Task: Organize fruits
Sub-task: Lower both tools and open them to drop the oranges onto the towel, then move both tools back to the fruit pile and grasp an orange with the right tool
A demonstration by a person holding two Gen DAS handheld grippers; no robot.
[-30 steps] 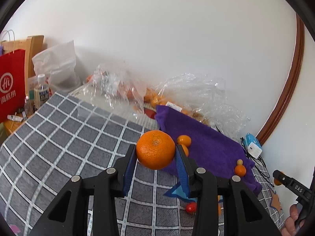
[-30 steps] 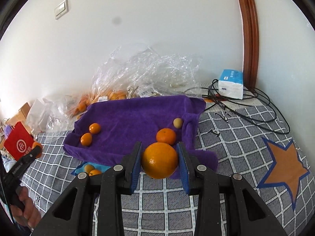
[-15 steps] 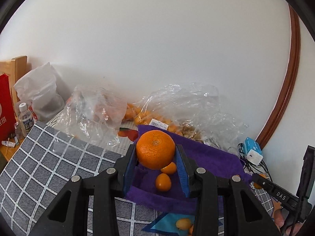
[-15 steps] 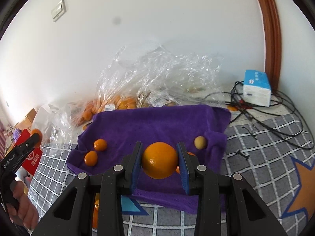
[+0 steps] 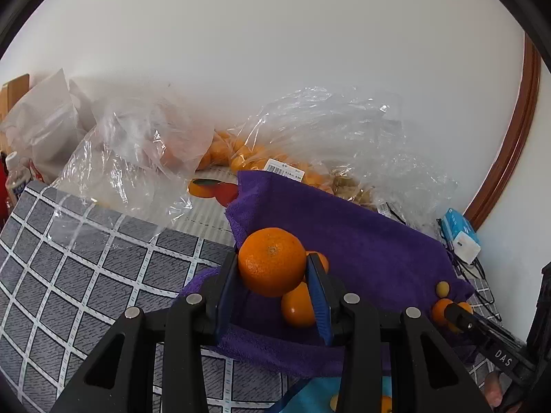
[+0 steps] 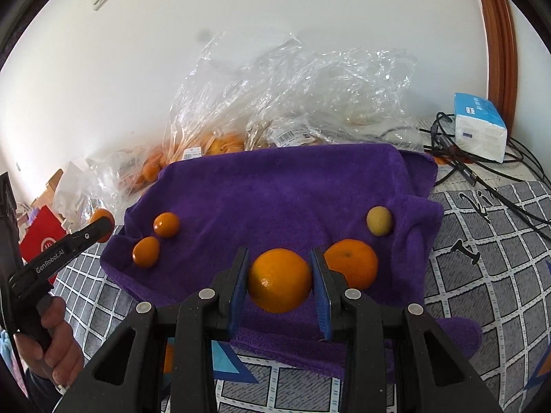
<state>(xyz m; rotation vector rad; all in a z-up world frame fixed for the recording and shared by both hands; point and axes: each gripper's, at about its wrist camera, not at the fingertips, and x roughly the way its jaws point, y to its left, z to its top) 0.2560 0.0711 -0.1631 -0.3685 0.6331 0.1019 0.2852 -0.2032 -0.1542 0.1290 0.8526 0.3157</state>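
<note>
My left gripper (image 5: 272,275) pinches a mandarin (image 5: 272,261); my right gripper (image 6: 279,284) pinches an orange (image 6: 279,280) above the purple towel (image 6: 282,192).

Right gripper (image 6: 279,280) clamps an orange (image 6: 279,279) above purple towel (image 6: 275,192).

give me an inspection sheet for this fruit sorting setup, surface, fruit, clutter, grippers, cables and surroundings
Surface: grey checked cover with a purple towel spread on it.
Job's things: on the towel, two small oranges at left, a large orange and a yellowish fruit at right.
Clutter: clear plastic bags of fruit behind the towel; tissue pack.
Grippers: left hand-held gripper shut on an orange; right hand-held gripper shut on another orange.
Cables: black cables beside the tissue pack.
Surroundings: white wall, wooden door frame.
</note>
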